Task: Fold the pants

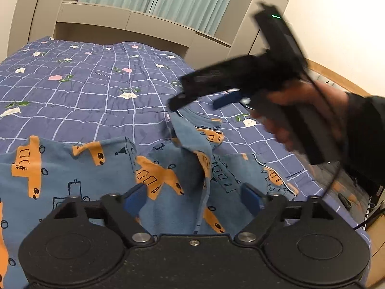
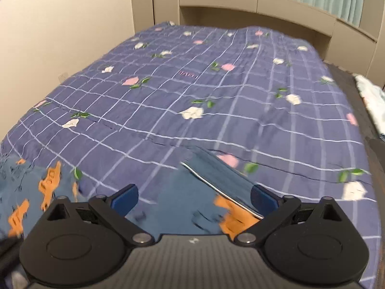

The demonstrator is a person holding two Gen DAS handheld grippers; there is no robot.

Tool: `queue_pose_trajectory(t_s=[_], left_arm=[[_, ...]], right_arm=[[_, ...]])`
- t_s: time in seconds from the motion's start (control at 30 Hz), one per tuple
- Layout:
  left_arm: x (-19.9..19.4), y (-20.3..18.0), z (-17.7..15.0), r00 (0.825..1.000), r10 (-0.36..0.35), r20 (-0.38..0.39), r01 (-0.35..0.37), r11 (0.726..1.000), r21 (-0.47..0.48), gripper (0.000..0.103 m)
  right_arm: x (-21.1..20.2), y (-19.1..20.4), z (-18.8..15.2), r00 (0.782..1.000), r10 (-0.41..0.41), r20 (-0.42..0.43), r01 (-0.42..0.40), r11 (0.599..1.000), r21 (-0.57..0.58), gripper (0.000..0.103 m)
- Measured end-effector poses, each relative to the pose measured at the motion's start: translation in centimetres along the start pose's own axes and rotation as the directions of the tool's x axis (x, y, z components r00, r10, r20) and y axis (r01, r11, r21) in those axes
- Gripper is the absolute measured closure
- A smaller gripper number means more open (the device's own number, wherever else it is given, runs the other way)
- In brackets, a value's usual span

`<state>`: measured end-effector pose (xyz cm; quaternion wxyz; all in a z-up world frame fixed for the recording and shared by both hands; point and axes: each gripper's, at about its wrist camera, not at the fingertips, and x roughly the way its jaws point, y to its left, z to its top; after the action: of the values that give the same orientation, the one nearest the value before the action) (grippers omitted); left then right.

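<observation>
Pants (image 1: 101,168), blue with orange print, lay rumpled across the lower part of both views on the checked quilt (image 1: 96,84). Left gripper (image 1: 192,200) hovered over them, fingers spread wide, pads not pressing the cloth. Right gripper (image 2: 195,197), blurred, also stood wide apart, a fabric edge between its fingers, ungripped.
</observation>
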<state>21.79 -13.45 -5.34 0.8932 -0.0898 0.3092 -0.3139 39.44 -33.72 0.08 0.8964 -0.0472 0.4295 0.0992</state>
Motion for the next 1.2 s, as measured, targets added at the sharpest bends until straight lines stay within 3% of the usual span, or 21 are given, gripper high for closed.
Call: queue_pose_trajectory(t_s=[0.07, 0.13, 0.33, 0.4, 0.43, 0.47, 0.57, 0.7, 0.93, 1.07, 1.2], left_arm=[[0.1, 0.2, 0.1, 1.0, -0.012, -0.008, 0.012, 1.0, -0.012, 0.039], [0.3, 0.3, 0.1, 1.0, -0.021, -0.014, 0.021, 1.0, -0.021, 0.048], [1.1, 0.3, 0.0, 0.999, -0.032, -0.038, 0.03, 0.998, -0.049, 0.063], [1.2, 0.1, 0.1, 0.998, -0.047, -0.044, 0.044, 0.997, -0.059, 0.073], [1.3, 0.0, 0.2, 0.997, -0.059, -0.051, 0.056, 0.997, -0.06, 0.083], [1.3, -0.2, 0.2, 0.997, -0.063, -0.053, 0.06, 0.997, -0.056, 0.091], [1.3, -1.0, 0.5, 0.997, -0.057, -0.053, 0.056, 0.998, -0.024, 0.103], [0.9, -1.8, 0.9, 0.998, -0.054, -0.04, 0.055, 0.998, 0.017, 0.103], [-0.8, -4.0, 2.7, 0.999, -0.017, -0.034, 0.024, 0.976, 0.215, 0.103], [-2.0, -5.8, 2.7, 0.998, -0.028, -0.048, 0.043, 0.941, 0.335, 0.103], [-2.2, -7.7, 0.6, 0.995, -0.018, -0.102, 0.062, 0.891, 0.449, 0.103]], right_arm=[[1.0, 1.0, 0.5, 1.0, -0.023, -0.019, 0.023, 1.0, -0.009, 0.024], [1.8, 1.8, 0.7, 0.998, -0.065, -0.027, 0.064, 0.998, -0.027, 0.024], [3.5, 3.0, 1.0, 0.987, -0.148, -0.055, 0.145, 0.987, -0.063, 0.04], [3.9, 2.8, 1.0, 0.985, -0.161, -0.059, 0.158, 0.986, -0.054, 0.059], [3.8, 2.6, 0.9, 0.984, -0.172, -0.055, 0.169, 0.984, -0.053, 0.068], [3.7, 2.4, 0.7, 0.982, -0.184, -0.047, 0.182, 0.982, -0.052, 0.088], [2.9, 1.3, 0.2, 0.987, -0.158, -0.023, 0.158, 0.987, -0.023, 0.099], [-0.4, -0.3, -0.9, 0.986, -0.146, 0.08, 0.145, 0.989, 0.025, 0.1], [-9.6, -5.2, -5.2, 0.963, -0.136, 0.234, 0.094, 0.979, 0.18, 0.1], [-13.2, -7.7, -9.8, 0.956, -0.13, 0.263, 0.048, 0.953, 0.299, 0.1], [-14.1, -9.0, -15.5, 0.963, -0.126, 0.239, 0.025, 0.922, 0.387, 0.1]])
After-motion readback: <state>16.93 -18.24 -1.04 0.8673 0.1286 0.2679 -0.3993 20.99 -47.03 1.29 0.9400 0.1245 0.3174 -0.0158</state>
